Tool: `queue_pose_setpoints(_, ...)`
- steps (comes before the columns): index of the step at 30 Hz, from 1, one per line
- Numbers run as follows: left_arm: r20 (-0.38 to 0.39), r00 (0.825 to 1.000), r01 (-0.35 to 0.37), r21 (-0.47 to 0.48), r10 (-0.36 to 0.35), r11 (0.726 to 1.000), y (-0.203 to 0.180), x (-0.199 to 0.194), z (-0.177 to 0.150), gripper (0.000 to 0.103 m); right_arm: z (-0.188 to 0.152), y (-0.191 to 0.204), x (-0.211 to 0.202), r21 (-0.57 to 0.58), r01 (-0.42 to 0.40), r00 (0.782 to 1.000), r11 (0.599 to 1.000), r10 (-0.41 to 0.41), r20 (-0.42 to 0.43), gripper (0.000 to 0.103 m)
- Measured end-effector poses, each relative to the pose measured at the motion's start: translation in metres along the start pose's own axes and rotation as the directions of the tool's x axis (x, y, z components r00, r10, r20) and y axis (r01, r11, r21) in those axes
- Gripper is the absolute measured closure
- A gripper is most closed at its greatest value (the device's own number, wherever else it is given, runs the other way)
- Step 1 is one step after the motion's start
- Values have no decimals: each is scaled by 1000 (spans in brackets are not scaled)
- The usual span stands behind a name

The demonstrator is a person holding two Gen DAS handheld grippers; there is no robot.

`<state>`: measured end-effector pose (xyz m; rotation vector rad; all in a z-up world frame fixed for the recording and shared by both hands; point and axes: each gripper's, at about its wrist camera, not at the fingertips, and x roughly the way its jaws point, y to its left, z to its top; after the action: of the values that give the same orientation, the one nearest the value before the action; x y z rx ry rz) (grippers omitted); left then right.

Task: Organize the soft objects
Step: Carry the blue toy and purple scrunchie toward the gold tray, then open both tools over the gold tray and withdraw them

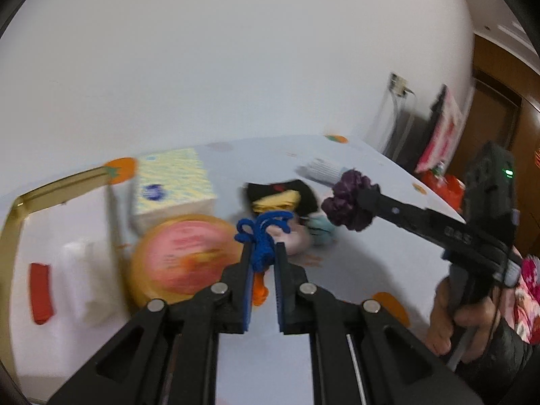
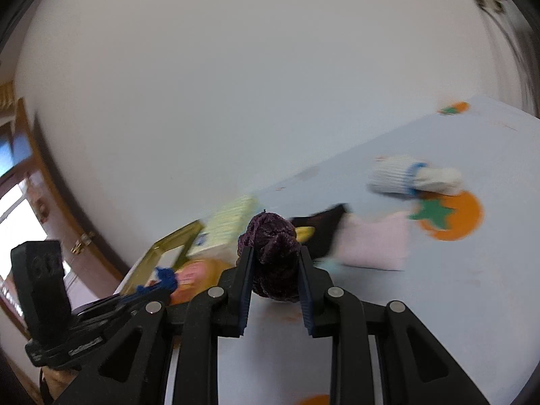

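Left gripper (image 1: 265,253): jaws clenched on a blue cord (image 1: 261,236), its knotted loops sticking out past the tips, lifted clear of the table (image 1: 354,270).
Right gripper (image 2: 275,263): jaws grasping a purple scrunchie (image 2: 275,256), bunched between the pads and held above the table.
Cord handling: light, limp and thin; likely to slide through a loose pinch, so the knot is the safest place to hold.
Scrunchie handling: light, springy velvet that squashes easily; a grip across the gathered middle should hold.
Still on the table: a black and yellow cloth (image 1: 283,195), a pink cloth (image 2: 374,243), a white sock (image 2: 411,177).
Nearby: a tissue pack (image 1: 172,189), a round orange tub (image 1: 182,256), a gold-rimmed tray (image 1: 44,189).
Likely drop-off: the tray, though that is a guess.
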<state>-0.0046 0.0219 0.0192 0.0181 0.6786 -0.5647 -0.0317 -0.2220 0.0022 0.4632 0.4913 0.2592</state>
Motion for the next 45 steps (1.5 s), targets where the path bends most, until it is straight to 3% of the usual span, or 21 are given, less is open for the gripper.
queue_pose_setpoints(8, 30, 990, -131, -94, 134, 987, 65, -18, 7, 95, 10, 85, 51, -93, -113, 993, 989, 110, -29, 75)
queue_pose_setpoints(19, 50, 954, -276, -243, 297, 930, 154, -28, 21, 95, 9, 169, 116, -177, -174, 984, 969, 163, -73, 75)
queue_pose_setpoints(25, 32, 950, -288, -294, 311, 911, 184, -18, 23, 95, 11, 189, 147, -194, -170, 983, 966, 152, -107, 75)
queue_pose_setpoints(32, 49, 973, -194, -367, 227, 910, 211, -18, 20, 95, 9, 203, 167, -209, -175, 979, 962, 147, -142, 75)
queue_pose_setpoints(40, 15, 979, -178, -416, 203, 892, 227, -11, 18, 94, 16, 217, 203, -204, -138, 972, 969, 94, -213, 74)
queue_pose_setpoints(41, 7, 978, -187, -427, 210, 885, 229, -11, 18, 87, 16, 216, 210, -185, -150, 967, 971, 105, -234, 71)
queue_pose_setpoints(42, -4, 975, -202, -442, 223, 874, 231, -11, 17, 79, 16, 215, 216, -166, -162, 960, 973, 117, -254, 60)
queue_pose_setpoints(43, -19, 969, -227, -458, 245, 860, 233, -10, 16, 47, 17, 213, 222, -143, -163, 955, 976, 119, -273, 45)
queue_pose_setpoints(44, -26, 965, -241, -468, 260, 850, 236, -11, 16, 12, 18, 210, 223, -123, -162, 952, 979, 122, -280, 39)
queue_pose_setpoints(45, -27, 955, -269, -498, 295, 824, 238, -14, 13, 0, 19, 206, 220, -94, -173, 952, 980, 143, -269, 34)
